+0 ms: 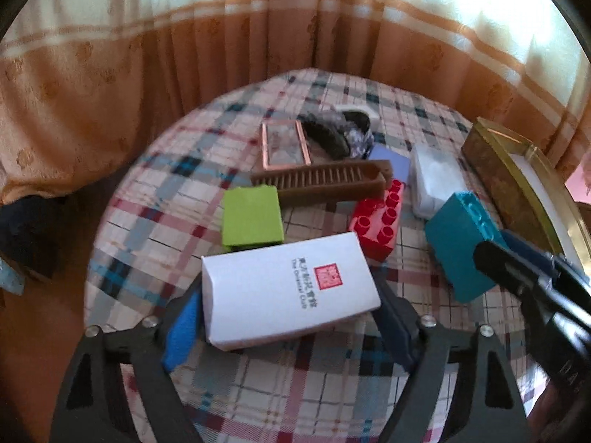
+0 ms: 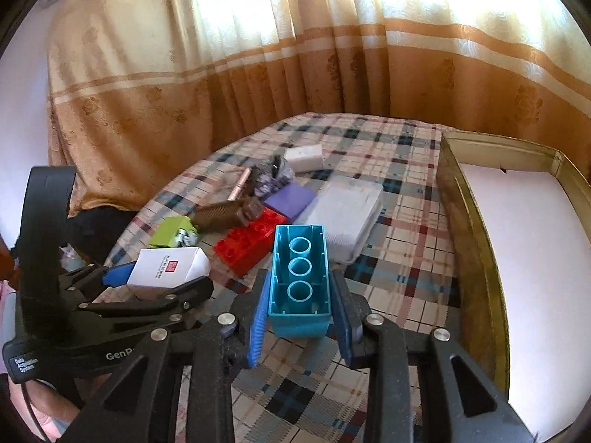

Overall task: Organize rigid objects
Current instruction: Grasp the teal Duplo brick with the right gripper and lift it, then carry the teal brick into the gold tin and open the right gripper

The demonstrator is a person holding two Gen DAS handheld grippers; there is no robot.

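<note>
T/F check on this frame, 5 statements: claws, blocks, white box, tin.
1. The right claw is shut on the teal block. True.
2. The teal block shows its studs to the right wrist camera. False: its hollow underside with three tubes faces that camera.
3. The white box sits between the left claw fingers. True.
4. The red block is already in the gold tin. False: it lies on the plaid tablecloth, beside the brown comb.
5. The gold tin holds several objects. False: only its white liner shows.
</note>
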